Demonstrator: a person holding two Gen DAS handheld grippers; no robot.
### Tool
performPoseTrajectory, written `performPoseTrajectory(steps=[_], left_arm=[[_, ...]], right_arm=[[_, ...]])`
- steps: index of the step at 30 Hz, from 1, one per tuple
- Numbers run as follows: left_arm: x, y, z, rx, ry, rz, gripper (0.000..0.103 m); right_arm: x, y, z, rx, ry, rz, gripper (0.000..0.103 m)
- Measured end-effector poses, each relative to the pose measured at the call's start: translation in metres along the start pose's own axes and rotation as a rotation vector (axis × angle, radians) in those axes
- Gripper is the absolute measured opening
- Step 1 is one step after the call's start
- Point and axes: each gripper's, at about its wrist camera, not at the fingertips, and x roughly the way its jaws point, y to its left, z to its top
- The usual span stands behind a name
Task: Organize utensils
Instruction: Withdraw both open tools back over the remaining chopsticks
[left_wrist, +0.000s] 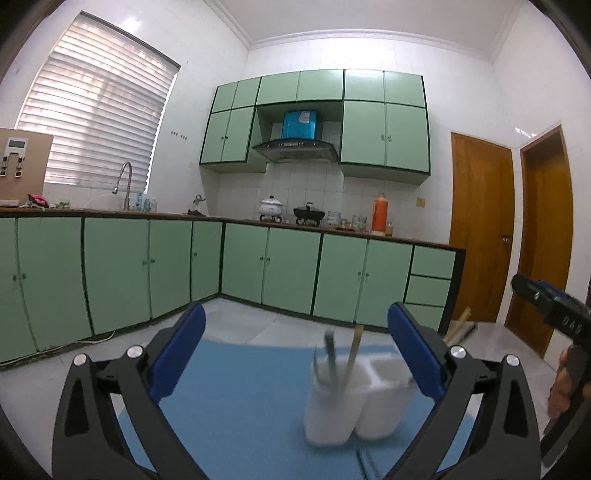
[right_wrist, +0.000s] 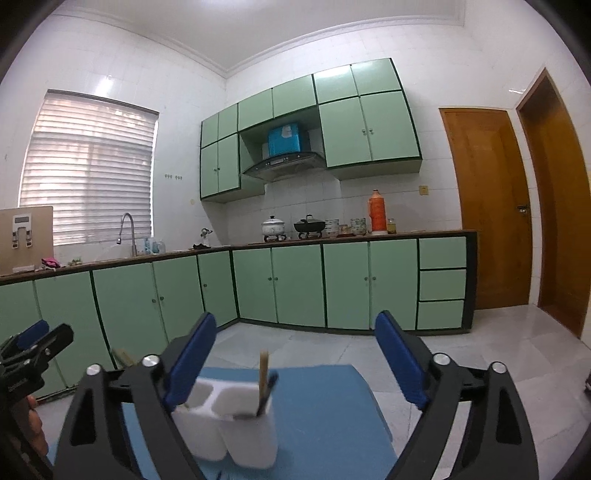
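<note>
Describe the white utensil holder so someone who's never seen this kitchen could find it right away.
Start at the blue mat in the foreground, in front of the green base cabinets. The white utensil holder stands upright on the mat, a plastic caddy with two open compartments side by side. It is the only white thing on the mat, and utensil handles stick up out of one compartment.

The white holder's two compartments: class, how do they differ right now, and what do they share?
The filled compartment holds utensils that lean on its rim; the empty compartment holds nothing visible. In the right wrist view the filled compartment sits right of the empty compartment; in the left wrist view it is on the left. Both are white, open-topped parts of one holder on the blue mat.
</note>
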Motion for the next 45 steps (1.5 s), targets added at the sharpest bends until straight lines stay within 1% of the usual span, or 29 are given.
performPoseTrajectory(steps=[8, 16, 19, 21, 23, 26, 31, 36, 39, 41, 42, 44, 45], left_arm=[[-0.038, 0.009, -0.047, 0.017, 0.090, 0.011, 0.098], [-0.068, 0.004, -0.094, 0.032, 0.198, -0.008, 0.098], [-0.076, 0.002, -0.113, 0.052, 0.237, -0.004, 0.098], [-0.080, 0.002, -0.127, 0.058, 0.265, -0.002, 0.098], [-0.085, 0.003, -0.138, 0.061, 0.281, 0.003, 0.098], [-0.092, 0.005, -0.155, 0.070, 0.305, 0.008, 0.098], [-0.105, 0.007, -0.173, 0.093, 0.311, 0.012, 0.098], [-0.113, 0.013, -0.181, 0.086, 0.315, 0.028, 0.098], [-0.117, 0.017, -0.182, 0.070, 0.315, 0.035, 0.098], [-0.120, 0.018, -0.182, 0.067, 0.310, 0.036, 0.098], [-0.121, 0.018, -0.182, 0.067, 0.307, 0.036, 0.098], [-0.123, 0.017, -0.182, 0.069, 0.302, 0.034, 0.098], [-0.123, 0.017, -0.182, 0.069, 0.300, 0.033, 0.098]], right_arm=[[-0.033, 0.001, -0.047, -0.010, 0.081, -0.020, 0.097], [-0.062, 0.014, -0.105, -0.036, 0.201, -0.008, 0.097], [-0.076, 0.018, -0.131, -0.047, 0.225, -0.023, 0.097], [-0.082, 0.021, -0.144, -0.050, 0.233, -0.027, 0.097], [-0.090, 0.026, -0.162, -0.069, 0.244, -0.026, 0.097], [-0.099, 0.035, -0.178, -0.087, 0.243, -0.019, 0.097], [-0.117, 0.047, -0.202, -0.077, 0.218, -0.010, 0.096], [-0.128, 0.055, -0.216, -0.063, 0.198, -0.006, 0.096], [-0.129, 0.058, -0.219, -0.069, 0.195, 0.007, 0.090], [-0.130, 0.065, -0.224, -0.088, 0.202, 0.018, 0.082], [-0.130, 0.066, -0.226, -0.094, 0.204, 0.022, 0.081], [-0.131, 0.069, -0.228, -0.095, 0.209, 0.028, 0.071], [-0.131, 0.069, -0.229, -0.096, 0.210, 0.030, 0.069]])
